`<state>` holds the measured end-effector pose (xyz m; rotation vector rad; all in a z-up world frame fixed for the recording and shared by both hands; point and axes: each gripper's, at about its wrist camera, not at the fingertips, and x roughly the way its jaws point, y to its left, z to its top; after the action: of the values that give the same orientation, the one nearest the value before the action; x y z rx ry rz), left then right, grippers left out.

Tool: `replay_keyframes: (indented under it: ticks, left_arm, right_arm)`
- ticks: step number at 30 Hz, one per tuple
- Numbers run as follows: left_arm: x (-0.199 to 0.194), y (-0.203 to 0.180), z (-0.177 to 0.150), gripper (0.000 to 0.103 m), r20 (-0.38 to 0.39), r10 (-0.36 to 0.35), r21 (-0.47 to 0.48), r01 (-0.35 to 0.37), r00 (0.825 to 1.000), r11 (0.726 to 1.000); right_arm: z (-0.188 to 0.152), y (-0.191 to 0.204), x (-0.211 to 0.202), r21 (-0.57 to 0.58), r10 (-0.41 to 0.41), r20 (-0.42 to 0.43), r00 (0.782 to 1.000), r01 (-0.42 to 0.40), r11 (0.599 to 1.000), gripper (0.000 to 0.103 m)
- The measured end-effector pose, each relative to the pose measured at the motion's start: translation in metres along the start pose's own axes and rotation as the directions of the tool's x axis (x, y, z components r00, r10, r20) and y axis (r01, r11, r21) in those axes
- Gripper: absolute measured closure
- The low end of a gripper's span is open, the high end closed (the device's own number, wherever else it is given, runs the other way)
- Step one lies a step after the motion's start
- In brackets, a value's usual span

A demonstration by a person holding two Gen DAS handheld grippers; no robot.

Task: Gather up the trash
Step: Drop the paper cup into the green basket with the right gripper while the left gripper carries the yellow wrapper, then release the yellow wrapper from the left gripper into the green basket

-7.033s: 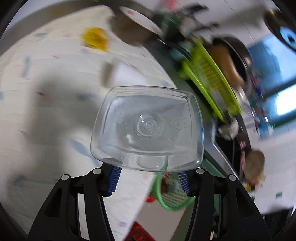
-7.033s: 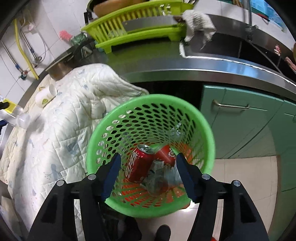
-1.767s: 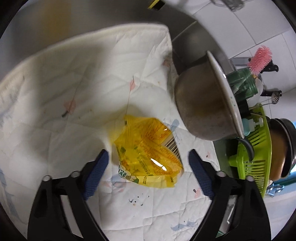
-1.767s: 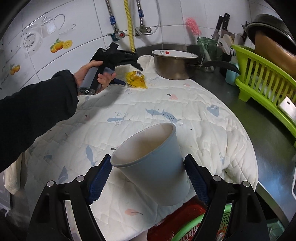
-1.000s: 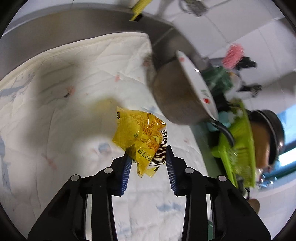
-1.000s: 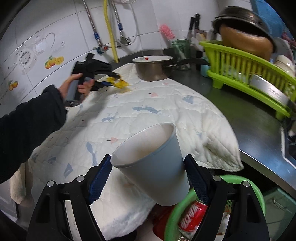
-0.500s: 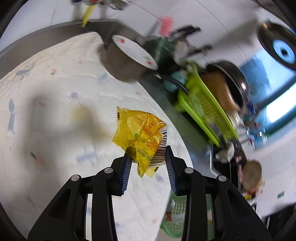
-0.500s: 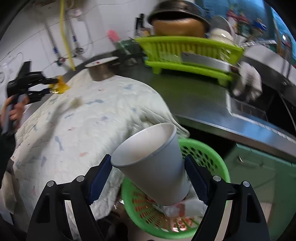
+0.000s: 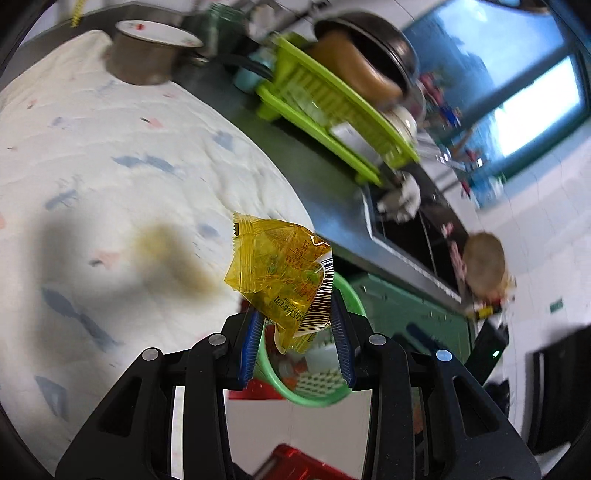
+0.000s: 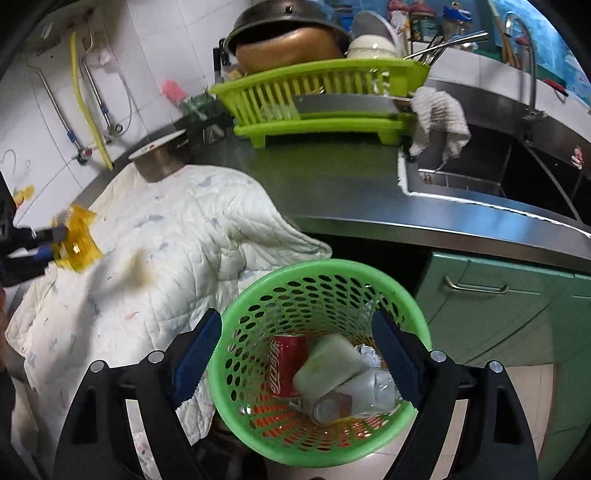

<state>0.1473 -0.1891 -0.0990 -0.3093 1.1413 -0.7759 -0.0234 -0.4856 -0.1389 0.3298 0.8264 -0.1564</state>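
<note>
You have a white quilted cloth with small blue and pink prints (image 10: 173, 236) draped over the steel counter (image 10: 332, 177). At its far edge sits a lidded metal pot (image 10: 157, 162). A lime-green plastic dish rack (image 10: 317, 107) holds an upturned dark wok (image 10: 284, 33), and a white rag (image 10: 439, 118) hangs at the sink (image 10: 491, 173).

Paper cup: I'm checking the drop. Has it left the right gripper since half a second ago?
Yes. The paper cup now lies inside the green basket, below the right gripper, whose jaws just opened.
</note>
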Motion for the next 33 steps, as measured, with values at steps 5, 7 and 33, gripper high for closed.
replay_keyframes:
  ticks: [5, 7, 33]
  left_arm:
    - [0.033, -0.032, -0.022, 0.068, -0.095, -0.021, 0.054, 0.026, 0.995, 0.998]
    - [0.047, -0.042, -0.027, 0.067, -0.127, -0.029, 0.066, 0.038, 0.991, 0.997]
    - [0.083, -0.081, -0.054, 0.027, -0.201, -0.024, 0.117, 0.048, 0.979, 0.992]
  right_arm:
    - [-0.008, -0.008, -0.031, 0.041, 0.0, 0.062, 0.998, -0.003, 0.999, 0.02]
    - [-0.013, -0.013, -0.045, 0.06, -0.001, 0.083, 0.997, -0.004, 0.998, 0.019]
    - [-0.039, -0.006, -0.101, 0.062, 0.013, 0.16, 0.987, -0.023, 0.998, 0.016]
